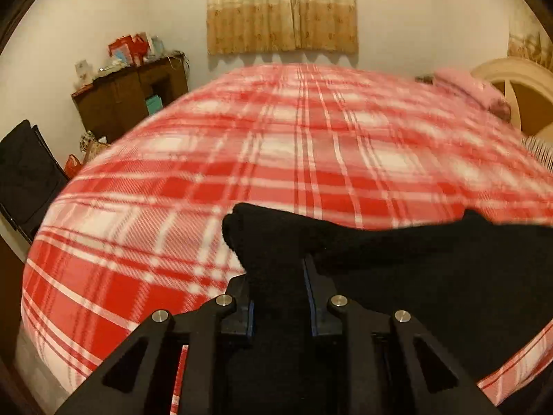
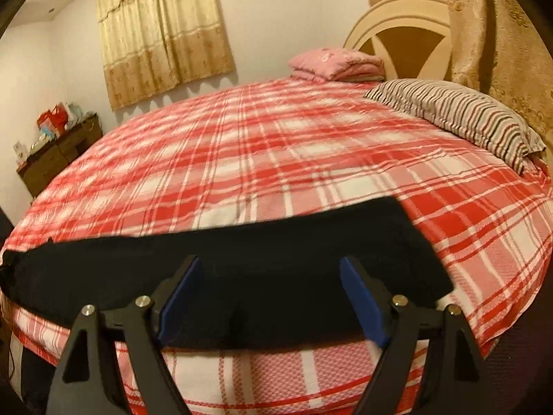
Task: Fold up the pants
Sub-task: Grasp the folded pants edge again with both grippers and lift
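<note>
Black pants lay as a long band on the plaid bed; left gripper pinched one end, right gripper gaped empty; folding remained.

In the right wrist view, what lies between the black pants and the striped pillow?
Only bare red plaid bedspread between the black pants and the striped pillow; the right wrist view shows it.

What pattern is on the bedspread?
Red, pink and white plaid bedspread, clearest in the right wrist view.
</note>
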A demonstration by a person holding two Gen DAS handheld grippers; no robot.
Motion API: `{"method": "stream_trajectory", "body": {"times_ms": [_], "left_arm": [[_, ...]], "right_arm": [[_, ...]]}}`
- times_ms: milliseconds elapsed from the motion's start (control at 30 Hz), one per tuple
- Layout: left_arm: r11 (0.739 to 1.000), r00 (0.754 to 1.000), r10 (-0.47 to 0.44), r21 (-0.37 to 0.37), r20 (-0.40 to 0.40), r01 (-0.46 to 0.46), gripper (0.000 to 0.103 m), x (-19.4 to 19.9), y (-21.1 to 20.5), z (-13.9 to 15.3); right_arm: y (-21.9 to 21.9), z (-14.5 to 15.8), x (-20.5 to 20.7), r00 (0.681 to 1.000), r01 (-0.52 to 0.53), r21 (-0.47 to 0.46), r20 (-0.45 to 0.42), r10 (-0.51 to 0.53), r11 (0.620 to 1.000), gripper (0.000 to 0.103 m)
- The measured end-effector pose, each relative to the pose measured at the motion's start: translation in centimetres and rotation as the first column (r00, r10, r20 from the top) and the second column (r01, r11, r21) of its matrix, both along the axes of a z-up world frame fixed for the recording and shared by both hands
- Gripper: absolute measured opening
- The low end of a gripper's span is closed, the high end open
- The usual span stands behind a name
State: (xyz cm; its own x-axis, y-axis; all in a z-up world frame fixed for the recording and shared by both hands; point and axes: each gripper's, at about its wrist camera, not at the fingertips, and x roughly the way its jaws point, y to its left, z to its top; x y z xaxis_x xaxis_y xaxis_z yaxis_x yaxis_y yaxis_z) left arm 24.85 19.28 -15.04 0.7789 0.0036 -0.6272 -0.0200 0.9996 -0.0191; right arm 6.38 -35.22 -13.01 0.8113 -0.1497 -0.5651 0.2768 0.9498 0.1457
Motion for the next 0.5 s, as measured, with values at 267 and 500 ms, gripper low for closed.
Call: {"method": "stream_trajectory", "body": {"times_ms": [267, 500], "left_arm": [[0.998, 0.996, 0.028, -0.049, -0.084, -0.032, 0.023, 1.7, 1.9, -2.1], [0.997, 0.995, 0.067, 0.054, -0.068, -0.063, 0.05, 0.3, 1.0, -0.9]], "right_arm": [[-5.4, 3.0, -2.4, 0.982, 0.151, 0.058, 0.105, -0.156, 0.987, 0.085], [-11.8, 3.0, -4.5, 0.958, 0.244, 0.224, 0.097, -0.271, 0.943, 0.08]]}}
